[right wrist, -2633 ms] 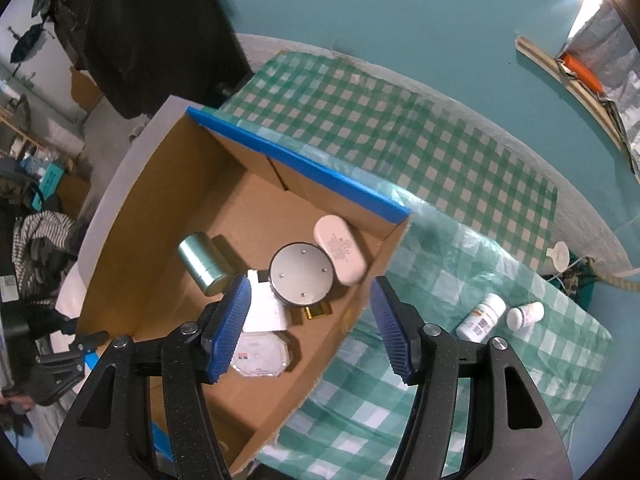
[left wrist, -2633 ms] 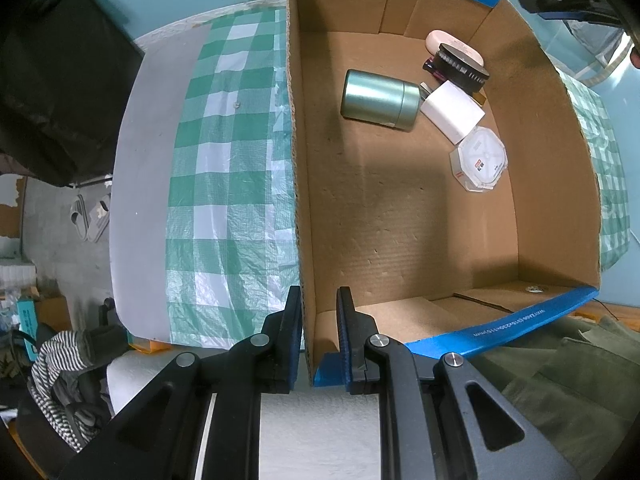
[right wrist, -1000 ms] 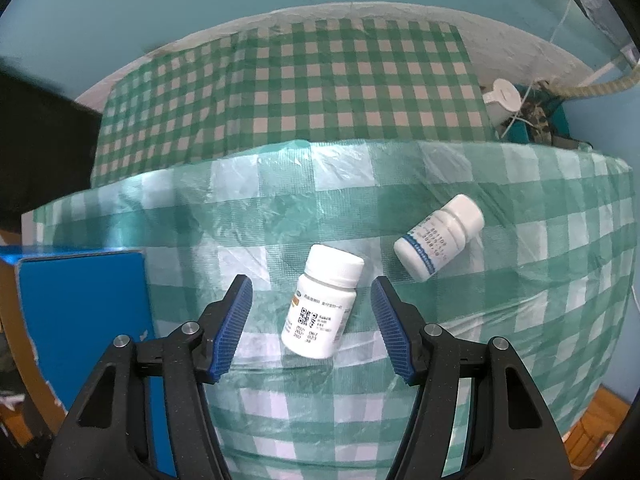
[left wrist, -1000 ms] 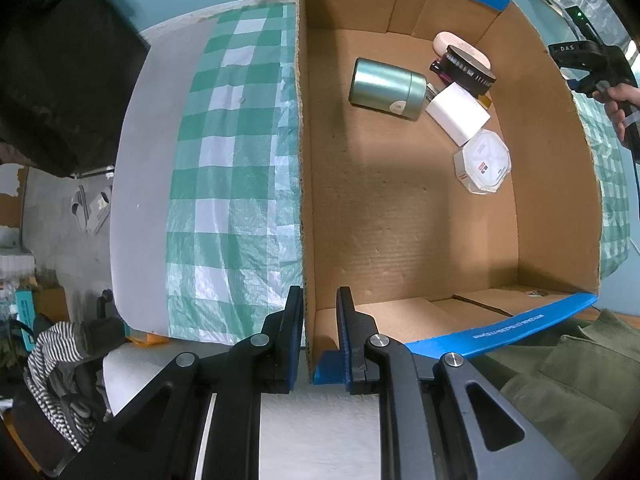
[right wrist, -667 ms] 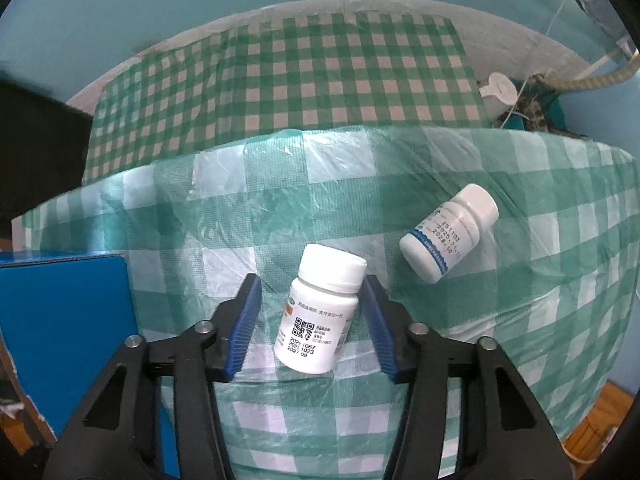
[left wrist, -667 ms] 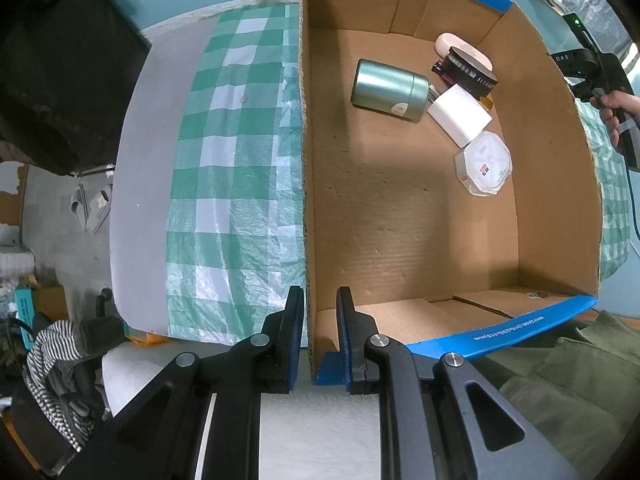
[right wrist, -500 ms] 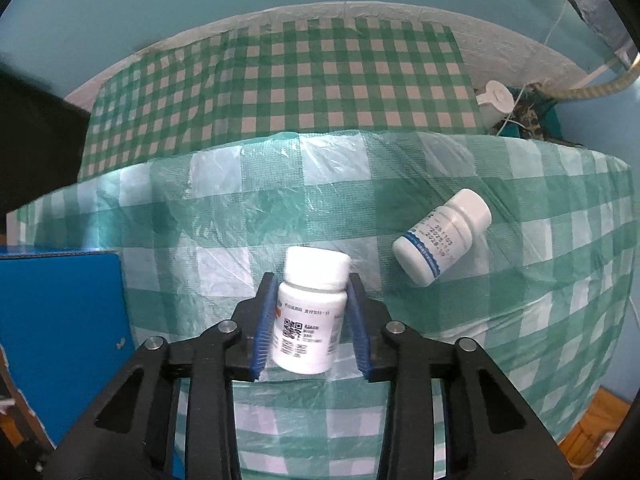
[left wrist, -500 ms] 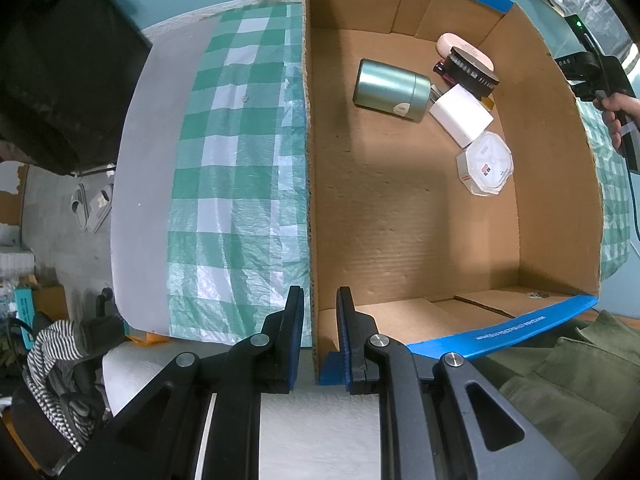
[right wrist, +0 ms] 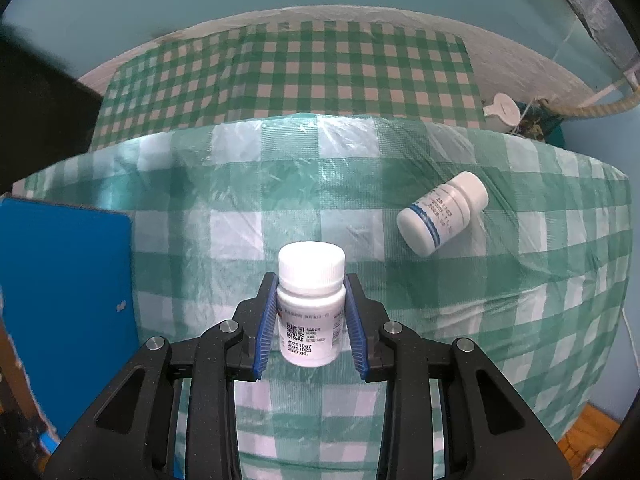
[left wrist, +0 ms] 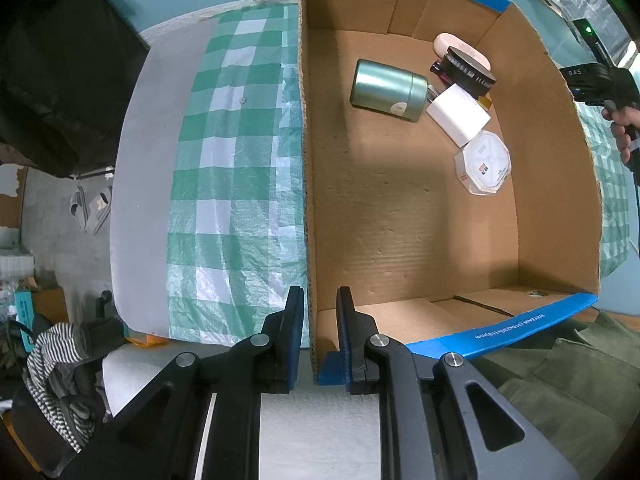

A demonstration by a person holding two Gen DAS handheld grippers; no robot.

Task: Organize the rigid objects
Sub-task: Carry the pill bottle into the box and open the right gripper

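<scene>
Jaws of the right gripper (right wrist: 311, 322) pinch a white bottle (right wrist: 311, 304) by its sides, cap pointing toward 12 o'clock, its printed label facing the camera. The bottle sits over the green checked cloth (right wrist: 500, 320) that covers the tabletop; whether it touches the cloth or is lifted off it cannot be told. A second bottle (right wrist: 442, 213) with a blue band lies on its side on the cloth at about 2 o'clock from the held one, well apart from it, cap toward the upper right. At 9 o'clock in the right wrist view a blue flap (right wrist: 64, 300) of the box shows.

In the left wrist view, the left gripper (left wrist: 317, 334) straddles the near corner of the cardboard box (left wrist: 408, 216), one blue pad outside the left wall and one inside; the jaws stand close around the wall edge, but whether they press on it cannot be told. Inside the box, toward 1 o'clock, lie a green tin (left wrist: 387, 90) on its side, a white block (left wrist: 458, 120) beside it, an octagonal white case (left wrist: 483, 162) nearer the right wall, and a dark round brush (left wrist: 468, 71) partly over a pale oval case (left wrist: 448, 43). Blue tape (left wrist: 512, 325) edges the near rim. At 3 o'clock, beyond the right wall, the right hand (left wrist: 626, 128) shows on a black handle.
</scene>
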